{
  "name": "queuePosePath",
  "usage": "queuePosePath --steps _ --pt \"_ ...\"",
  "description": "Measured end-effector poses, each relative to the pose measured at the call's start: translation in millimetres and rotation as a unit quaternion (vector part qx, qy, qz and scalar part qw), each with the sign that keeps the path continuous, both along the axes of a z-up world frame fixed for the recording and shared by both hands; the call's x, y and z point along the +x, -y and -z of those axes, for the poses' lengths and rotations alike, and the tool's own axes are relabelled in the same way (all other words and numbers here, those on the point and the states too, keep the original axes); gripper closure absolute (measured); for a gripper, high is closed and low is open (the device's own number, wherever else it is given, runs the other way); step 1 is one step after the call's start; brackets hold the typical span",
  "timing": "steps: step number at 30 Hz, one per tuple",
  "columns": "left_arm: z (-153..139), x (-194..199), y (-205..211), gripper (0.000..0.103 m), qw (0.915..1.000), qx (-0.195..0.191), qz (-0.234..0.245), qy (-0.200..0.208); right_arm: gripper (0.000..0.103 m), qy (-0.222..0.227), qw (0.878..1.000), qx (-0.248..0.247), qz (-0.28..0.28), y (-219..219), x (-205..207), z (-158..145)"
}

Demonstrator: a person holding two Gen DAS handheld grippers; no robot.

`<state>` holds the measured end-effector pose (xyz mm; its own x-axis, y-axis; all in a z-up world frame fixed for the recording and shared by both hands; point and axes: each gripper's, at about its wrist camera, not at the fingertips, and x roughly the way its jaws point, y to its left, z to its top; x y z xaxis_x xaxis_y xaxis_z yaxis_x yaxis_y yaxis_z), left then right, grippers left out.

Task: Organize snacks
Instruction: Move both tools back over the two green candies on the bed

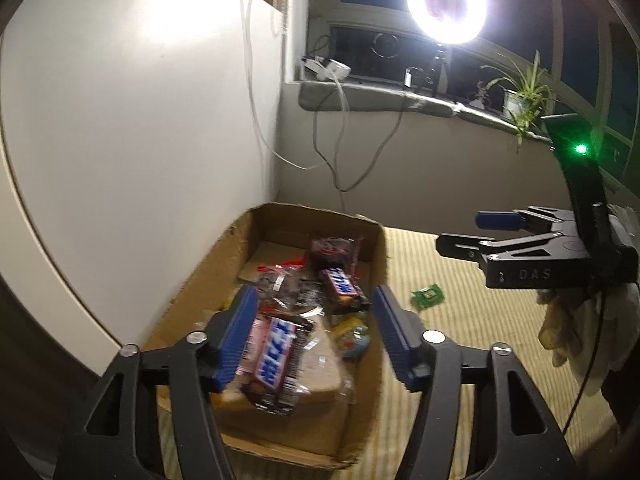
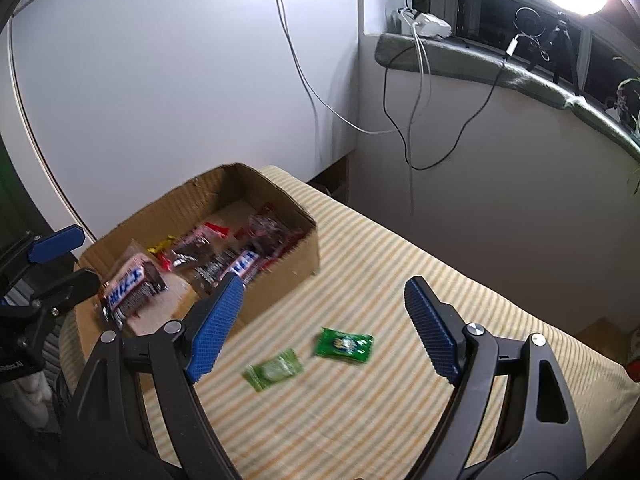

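Left gripper: your left gripper [image 1: 316, 336] hangs over the cardboard box [image 1: 376, 248], jaws apart. A Snickers bar [image 1: 274, 354] lies against the inner face of the left-hand pad; the other pad stands clear of it, so you have no grip on it.

Right gripper: your right gripper [image 2: 324, 328] is over the striped cloth [image 2: 400, 420], jaws released and wide, nothing between them.

Box: it sits at the cloth's left edge, near the white wall, open at the top. Inside lie a second Snickers bar [image 1: 342, 286], dark wrapped snacks [image 1: 332, 252] and red and yellow wrappers, piled loosely.

Loose snacks: two remain outside the box. A dark green candy packet [image 2: 344, 345] and a pale green candy packet [image 2: 274, 369] lie flat on the cloth, near each other, below and ahead of your right jaws.

Your hand: a white-gloved hand [image 1: 560, 320] holds the right gripper's handle.

Background: a ring light [image 1: 446, 6] glares above the windowsill [image 1: 380, 98], where a potted plant [image 1: 520, 96] stands.
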<state>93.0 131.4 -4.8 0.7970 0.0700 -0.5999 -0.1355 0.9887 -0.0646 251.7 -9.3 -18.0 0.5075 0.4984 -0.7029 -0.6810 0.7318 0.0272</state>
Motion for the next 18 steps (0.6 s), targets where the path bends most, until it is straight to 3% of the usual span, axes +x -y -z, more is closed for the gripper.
queuePosePath --steps 11,15,18 --pt "5.7 5.3 54.2 0.063 0.9976 -0.012 0.067 -0.012 0.019 0.013 0.997 -0.034 -0.062 20.3 2.0 15.7" --pt "13.9 10.0 73.4 0.065 0.9955 -0.014 0.090 -0.024 0.033 -0.015 0.996 -0.043 -0.079 25.7 14.7 31.9" --pt "22.3 18.7 84.3 0.068 0.9937 -0.018 0.104 -0.039 0.035 -0.024 0.993 -0.051 -0.105 26.0 17.7 42.1"
